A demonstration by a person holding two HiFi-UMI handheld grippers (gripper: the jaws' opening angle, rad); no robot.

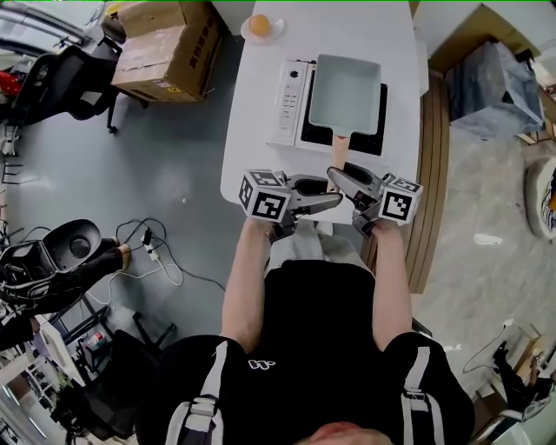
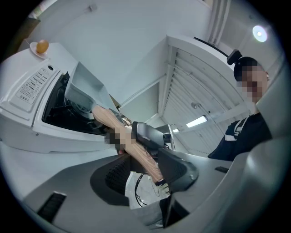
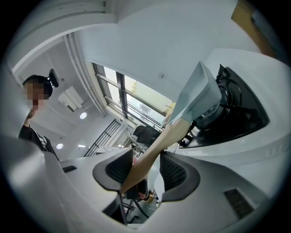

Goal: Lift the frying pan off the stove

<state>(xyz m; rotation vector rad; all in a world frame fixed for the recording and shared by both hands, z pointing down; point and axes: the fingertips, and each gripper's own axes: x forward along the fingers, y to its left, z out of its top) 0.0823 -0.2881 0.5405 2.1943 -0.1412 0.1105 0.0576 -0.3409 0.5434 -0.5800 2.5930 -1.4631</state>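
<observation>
The rectangular pale frying pan [image 1: 346,94] sits on the burner of a portable gas stove [image 1: 291,100], its wooden handle [image 1: 340,156] pointing back toward the person. Both tools meet at that handle. In the right gripper view the right hand-held gripper [image 3: 146,169] has its jaws apart on either side of the handle, which lies against one pad with a slim gap at the other. The left gripper view shows the left hand-held gripper [image 2: 148,170] likewise open, the end of the handle running between its pads and close to one of them. From the head view the two grippers come in from opposite sides, the left one nearer the person.

The stove stands on a narrow white worktop [image 1: 261,156], its control panel on the left. At the far end of the worktop an egg [image 1: 259,24] rests in a small white dish [image 1: 276,29], well apart from the stove. The worktop stands on a grey floor [image 1: 174,174]. On it, to the left, are a cardboard box [image 1: 165,43], a black chair [image 1: 61,78] and loose cables [image 1: 156,252].
</observation>
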